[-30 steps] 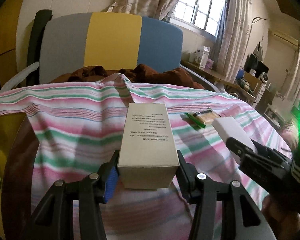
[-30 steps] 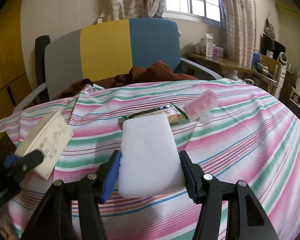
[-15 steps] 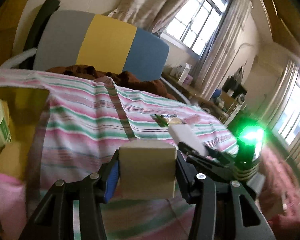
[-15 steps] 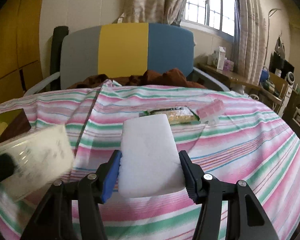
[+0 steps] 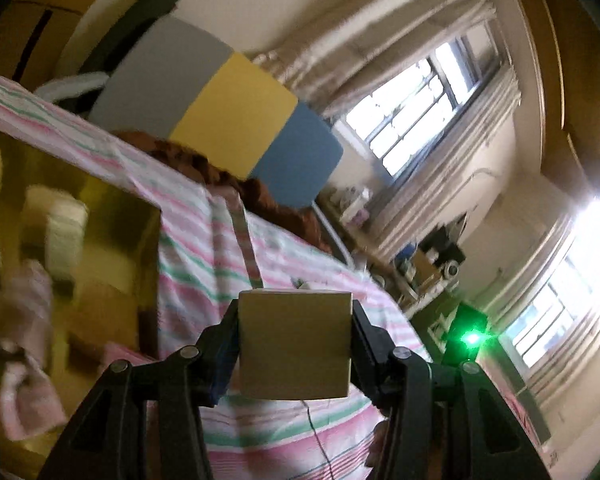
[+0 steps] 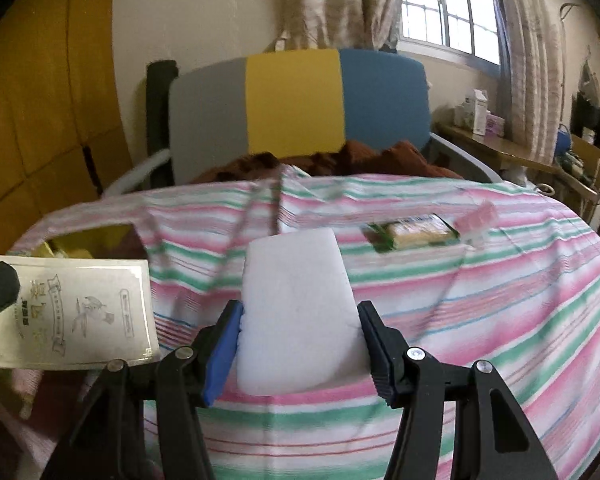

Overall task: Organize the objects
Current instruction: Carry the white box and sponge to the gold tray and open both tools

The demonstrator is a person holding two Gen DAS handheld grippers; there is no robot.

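Two items held aloft above the striped bedsheet [image 6: 480, 300]: a stiff beige carton [image 5: 294, 344] pinched across its flat sides in the left gripper [image 5: 294, 350], a soft white sponge block [image 6: 296, 316] squeezed at its near end in the right gripper [image 6: 298, 344]. Both likely light; sponge dents, carton could crush. Beyond, a snack packet [image 6: 414, 232] and pink case [image 6: 476, 218] lying on the sheet. At left, a yellow bin [image 5: 112, 216] already crowded.
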